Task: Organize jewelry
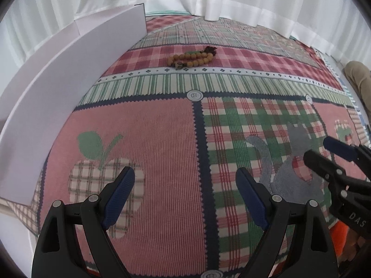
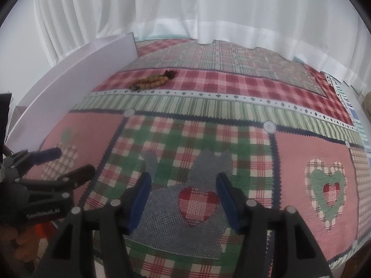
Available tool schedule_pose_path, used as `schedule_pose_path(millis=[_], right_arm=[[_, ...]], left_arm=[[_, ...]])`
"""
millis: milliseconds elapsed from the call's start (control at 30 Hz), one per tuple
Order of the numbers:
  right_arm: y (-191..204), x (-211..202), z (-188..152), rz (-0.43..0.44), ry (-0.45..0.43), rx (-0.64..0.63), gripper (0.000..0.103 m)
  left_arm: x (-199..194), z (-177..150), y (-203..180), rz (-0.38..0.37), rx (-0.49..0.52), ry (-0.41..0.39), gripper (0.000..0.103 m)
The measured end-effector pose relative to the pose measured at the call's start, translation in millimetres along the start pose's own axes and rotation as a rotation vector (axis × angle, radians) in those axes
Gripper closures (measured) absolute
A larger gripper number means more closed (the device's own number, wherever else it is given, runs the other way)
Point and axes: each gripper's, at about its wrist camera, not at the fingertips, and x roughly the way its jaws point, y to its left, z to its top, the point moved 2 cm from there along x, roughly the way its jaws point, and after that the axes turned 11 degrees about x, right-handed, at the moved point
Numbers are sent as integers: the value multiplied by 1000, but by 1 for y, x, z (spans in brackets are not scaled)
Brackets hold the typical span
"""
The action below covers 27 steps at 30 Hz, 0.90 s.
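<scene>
Hovering low over the patchwork cloth, left gripper and right gripper hold jaws wide, empty, evidently readied for the bead bracelet lying well ahead.

One bead bracelet, two hand-held grippers, one white board

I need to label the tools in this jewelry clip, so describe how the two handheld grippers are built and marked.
Both are alike: the left gripper and the right gripper have black plastic linkage arms with round silver pivot pins, and flat fingers faced with ribbed dark blue pads. White lettering runs along each body, only partly legible in the other wrist's view. Something orange shows beside the right one's body. No cables visible.
</scene>
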Motion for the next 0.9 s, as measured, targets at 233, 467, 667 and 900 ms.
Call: schedule_pose_path(millis=[233, 467, 667, 900], right_arm=[[-7, 11, 4, 16, 26, 18, 44], [-10, 18, 13, 54, 67, 38, 43], [-15, 19, 20, 61, 76, 49, 43], [-14, 15, 33, 99, 88, 66, 43]], left_arm=[[11, 28, 17, 6, -9, -1, 13], [34, 70, 47, -68, -65, 18, 13], [61, 115, 89, -109, -216, 7, 14], [112, 148, 81, -63, -258, 29, 14]])
